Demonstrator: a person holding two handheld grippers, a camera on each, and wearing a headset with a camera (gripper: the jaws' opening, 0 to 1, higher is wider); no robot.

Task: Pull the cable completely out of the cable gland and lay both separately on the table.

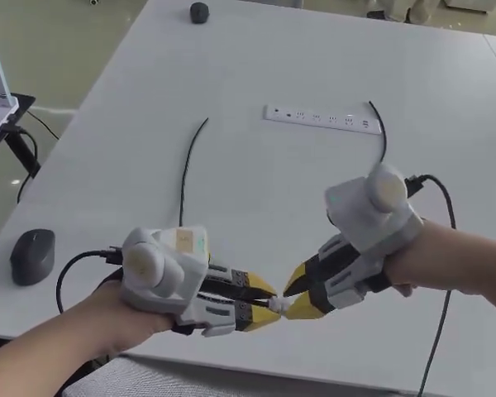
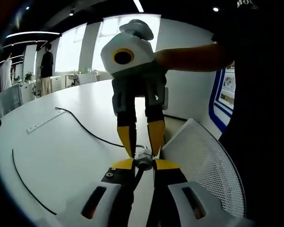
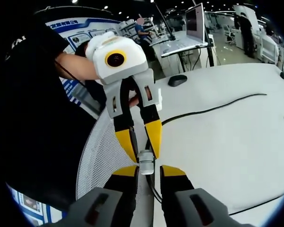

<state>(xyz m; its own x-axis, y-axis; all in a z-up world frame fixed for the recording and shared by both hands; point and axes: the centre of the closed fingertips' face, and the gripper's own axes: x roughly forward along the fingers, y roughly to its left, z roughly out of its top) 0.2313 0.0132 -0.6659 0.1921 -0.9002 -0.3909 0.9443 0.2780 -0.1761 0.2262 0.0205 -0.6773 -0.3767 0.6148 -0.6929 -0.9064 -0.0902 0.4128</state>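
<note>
A small grey-white cable gland (image 1: 277,304) hangs just above the table's near edge, pinched between the yellow tips of both grippers. My left gripper (image 1: 269,306) comes in from the left and is shut on the cable gland (image 2: 143,161). My right gripper (image 1: 291,304) meets it from the right and is shut on the other end of the cable gland (image 3: 146,163). The black cable (image 3: 152,187) leaves the gland between my right jaws. More of the cable (image 1: 186,169) lies on the table and runs under my left gripper.
A white power strip (image 1: 318,117) lies mid-table with its black cord (image 1: 381,128) trailing toward me. A dark mouse (image 1: 31,255) sits at the left edge and a small dark object (image 1: 199,11) at the far end. A mesh chair (image 2: 203,161) stands below the grippers.
</note>
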